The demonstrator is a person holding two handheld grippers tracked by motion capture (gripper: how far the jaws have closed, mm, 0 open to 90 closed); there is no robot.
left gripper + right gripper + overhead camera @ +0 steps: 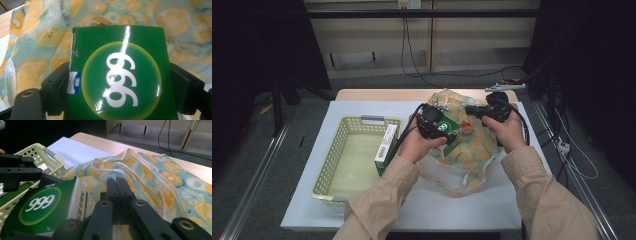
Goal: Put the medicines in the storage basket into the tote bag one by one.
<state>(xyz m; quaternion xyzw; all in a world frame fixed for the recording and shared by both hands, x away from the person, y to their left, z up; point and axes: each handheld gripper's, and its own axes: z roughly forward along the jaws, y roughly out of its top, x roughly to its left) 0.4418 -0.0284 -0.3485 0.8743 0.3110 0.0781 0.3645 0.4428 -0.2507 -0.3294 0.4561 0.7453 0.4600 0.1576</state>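
Left gripper (117, 95) grasps a green box (117, 72) printed "999"; right gripper (116, 182), clenched, pinches the fruit-print bag (160, 177).

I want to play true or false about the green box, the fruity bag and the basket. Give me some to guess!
1. The left gripper holds a green box. True.
2. The box says 888. False: it says 999.
3. The right gripper is wide open. False: its jaws are shut, pinching the fruit-print bag.
4. The basket is pale yellow with holes in its walls. True.
5. The basket holds nothing. False: another box stands in it.
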